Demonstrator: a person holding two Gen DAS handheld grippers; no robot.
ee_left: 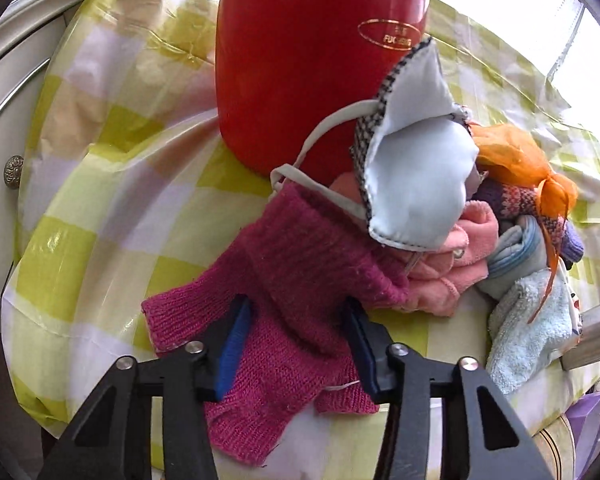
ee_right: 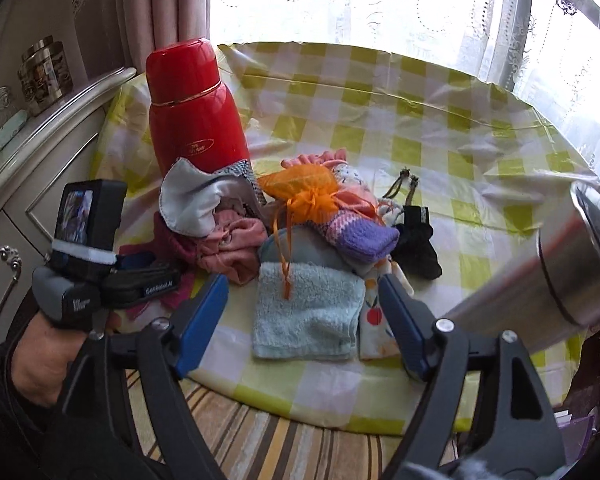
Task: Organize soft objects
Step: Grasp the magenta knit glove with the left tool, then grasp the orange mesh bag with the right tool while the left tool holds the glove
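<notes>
A heap of soft things lies on the round table beside a red thermos [ee_left: 316, 60]. A magenta knitted piece [ee_left: 292, 264] spreads toward the front. My left gripper [ee_left: 298, 308] is shut on it, the knit bunched between both pads. Behind it lie a white mask with a checked edge [ee_left: 416, 168], pink cloth [ee_left: 452, 264] and an orange mesh bag [ee_left: 516, 160]. My right gripper [ee_right: 302, 284] stands open, and a folded light blue towel [ee_right: 308, 320] lies between its fingers, untouched. A purple knitted sock [ee_right: 360, 236] and a small black pouch [ee_right: 416, 240] lie further back.
The table's yellow-green checked cloth [ee_right: 420, 120] is bare toward the window. A steel flask [ee_right: 560, 276] lies at the right edge, close to my right finger. A white cabinet [ee_right: 40, 168] stands left of the table. A hand [ee_right: 40, 356] holds the left gripper.
</notes>
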